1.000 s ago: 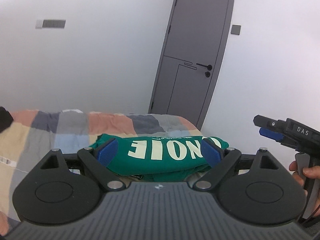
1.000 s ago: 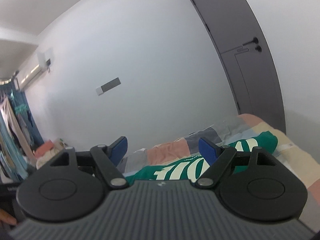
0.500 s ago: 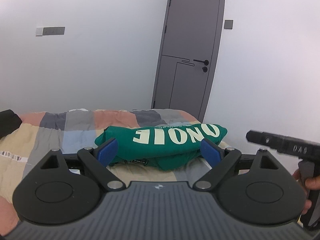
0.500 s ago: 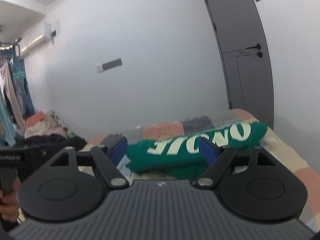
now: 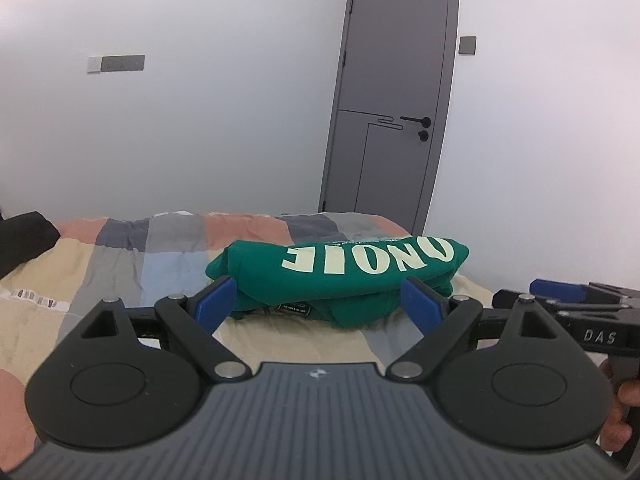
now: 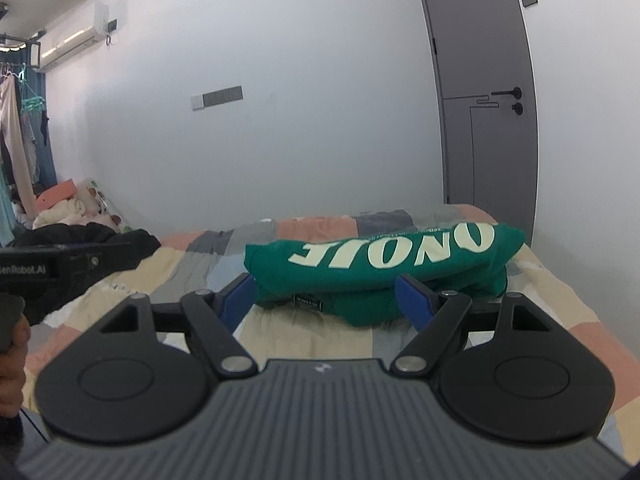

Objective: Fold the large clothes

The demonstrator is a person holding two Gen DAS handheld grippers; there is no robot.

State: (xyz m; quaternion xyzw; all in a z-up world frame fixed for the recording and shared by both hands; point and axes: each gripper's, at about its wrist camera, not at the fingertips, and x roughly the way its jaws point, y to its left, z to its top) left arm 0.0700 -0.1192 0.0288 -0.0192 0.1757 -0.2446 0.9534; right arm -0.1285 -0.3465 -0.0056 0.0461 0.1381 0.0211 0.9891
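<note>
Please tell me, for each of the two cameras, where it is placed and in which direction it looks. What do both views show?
Left wrist: on the left gripper, looking along its open jaws across the bed to the green shirt and door; the right gripper and a hand show at right.
Right wrist: on the right gripper, open, facing likewise; the left gripper and a hand show at left.
Shared: shirt, bed, door.

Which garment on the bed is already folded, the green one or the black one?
The green printed sweatshirt, a compact folded bundle on the patchwork quilt. The black garment lies crumpled at the quilt's left edge.
</note>
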